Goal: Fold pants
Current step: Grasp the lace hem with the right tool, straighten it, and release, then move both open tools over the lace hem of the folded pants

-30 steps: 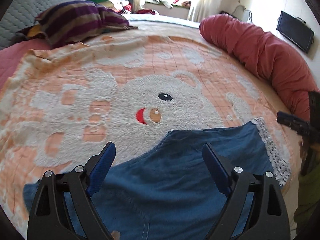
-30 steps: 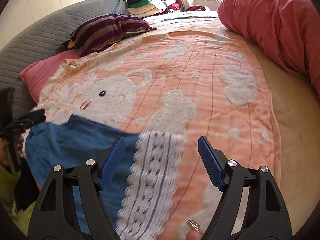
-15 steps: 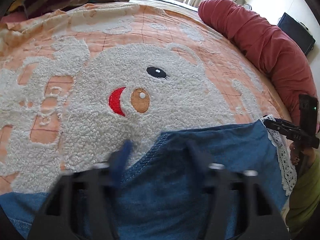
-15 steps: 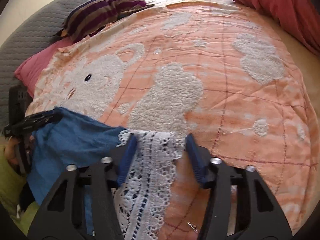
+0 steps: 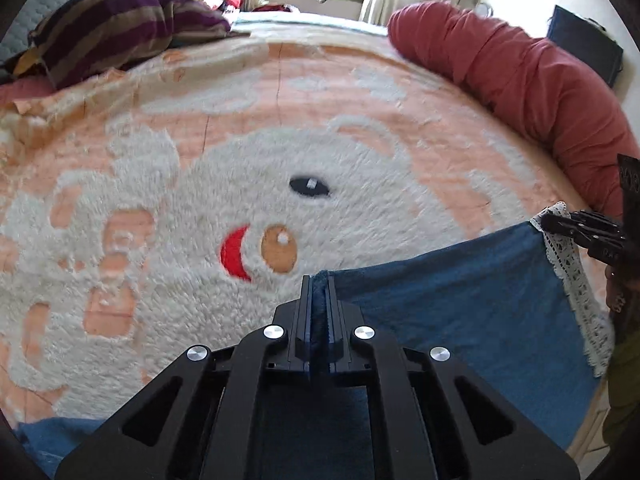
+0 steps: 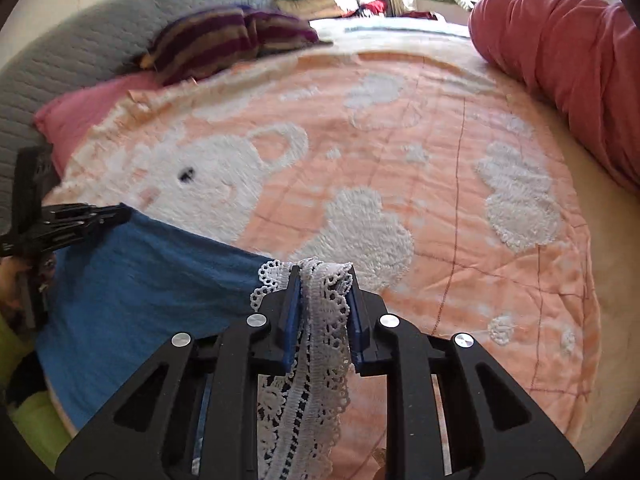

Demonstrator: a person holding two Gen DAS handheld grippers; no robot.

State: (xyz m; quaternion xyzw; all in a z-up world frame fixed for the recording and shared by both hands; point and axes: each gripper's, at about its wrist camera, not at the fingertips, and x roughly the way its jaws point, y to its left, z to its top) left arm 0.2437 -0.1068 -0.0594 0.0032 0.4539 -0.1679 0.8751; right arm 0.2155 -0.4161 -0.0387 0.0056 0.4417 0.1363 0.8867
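Bed (image 6: 612,240) carries everything — cream sheet bare along its right edge. Peach blanket (image 5: 280,92) with fluffy white bear pattern spread across most of it. Blue pants (image 5: 460,300) with white lace hem (image 6: 316,320) at blanket's near edge, partly lifted. Long red bolster (image 5: 520,80) along right side. Striped purple-and-tan pillow (image 6: 216,44) at far left, pink pillow (image 6: 88,108) beside it under blanket's corner — grey quilted headboard (image 6: 80,56) behind both.

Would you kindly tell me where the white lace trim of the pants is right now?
In the right wrist view the white lace trim is bottom centre, clamped in the right tongs, with the blue pants to its left on the peach blanket.
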